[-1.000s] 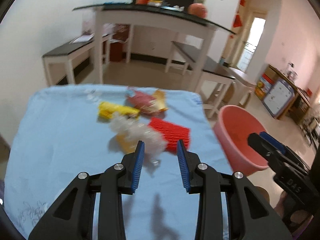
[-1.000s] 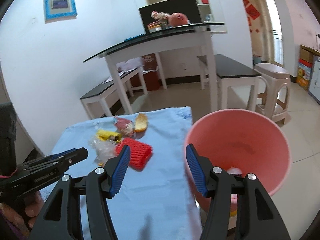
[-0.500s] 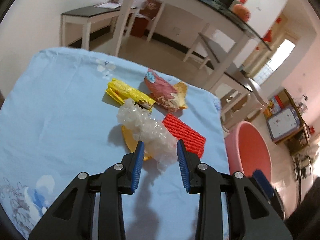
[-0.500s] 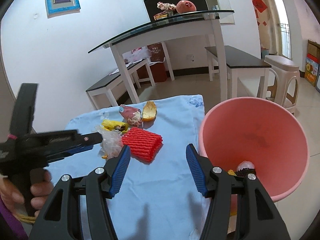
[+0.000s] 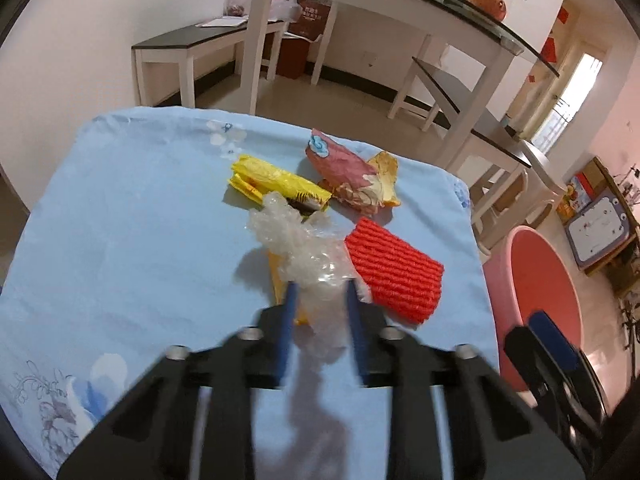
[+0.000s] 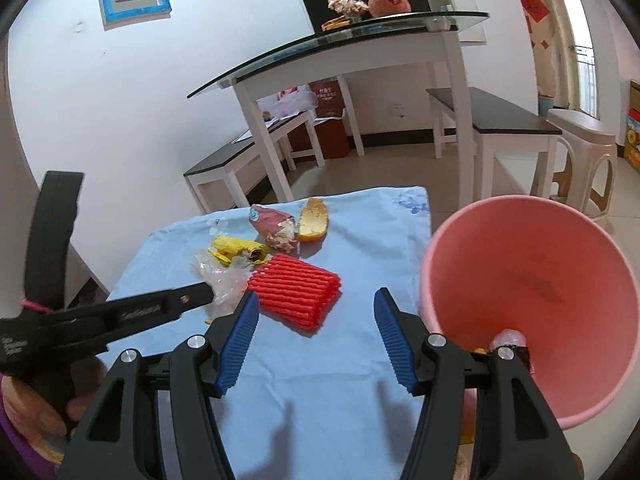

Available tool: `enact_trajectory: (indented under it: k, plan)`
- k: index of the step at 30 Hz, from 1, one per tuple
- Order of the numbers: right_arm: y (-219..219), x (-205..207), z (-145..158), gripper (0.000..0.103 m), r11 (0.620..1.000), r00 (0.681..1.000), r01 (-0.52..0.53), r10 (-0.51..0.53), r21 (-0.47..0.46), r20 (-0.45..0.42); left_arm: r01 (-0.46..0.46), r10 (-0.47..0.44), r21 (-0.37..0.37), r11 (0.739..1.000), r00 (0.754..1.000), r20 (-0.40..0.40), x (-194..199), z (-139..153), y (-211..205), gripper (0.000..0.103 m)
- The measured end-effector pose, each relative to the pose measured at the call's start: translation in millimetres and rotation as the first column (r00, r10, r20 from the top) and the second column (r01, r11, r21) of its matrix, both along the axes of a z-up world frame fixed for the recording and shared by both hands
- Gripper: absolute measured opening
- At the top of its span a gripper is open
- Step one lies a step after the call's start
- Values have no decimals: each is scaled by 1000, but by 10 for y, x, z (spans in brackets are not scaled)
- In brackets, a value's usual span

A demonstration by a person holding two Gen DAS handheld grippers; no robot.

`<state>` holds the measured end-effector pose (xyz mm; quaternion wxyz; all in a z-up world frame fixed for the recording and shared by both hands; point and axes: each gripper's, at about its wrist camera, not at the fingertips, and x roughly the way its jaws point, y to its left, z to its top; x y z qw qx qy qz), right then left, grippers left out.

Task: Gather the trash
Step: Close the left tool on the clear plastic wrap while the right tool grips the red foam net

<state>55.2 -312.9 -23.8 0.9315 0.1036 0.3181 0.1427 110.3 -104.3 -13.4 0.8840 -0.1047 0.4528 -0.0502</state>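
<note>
Trash lies on a blue tablecloth: a crumpled clear plastic bag, a red foam fruit net, a yellow wrapper, a pink wrapper and an orange peel. My left gripper is open with its fingers on either side of the clear plastic bag's near end. It also shows in the right wrist view beside the bag. My right gripper is open and empty above the cloth, just in front of the red net. A pink bucket stands at the right.
The bucket holds a few scraps at its bottom. Beyond the table stand a glass-topped white table, dark-topped benches and a plastic stool. The cloth's right edge borders the bucket.
My left gripper has moved forward and down until its fingers straddle the clear plastic bag. My right gripper has edged forward toward the red net.
</note>
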Motion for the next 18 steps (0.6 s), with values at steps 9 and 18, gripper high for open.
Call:
enact_trajectory:
  k: [9,18]
  plan:
    - [280,325,-140,59,998,995,-61,60,-9,-79,12,-11,-19,1000,998,58,-185,96,380,1]
    - [379,706,-442,59,999,975,-35,29,-25,-218,-9,14,-87,996,998,60,-302,98,700,1]
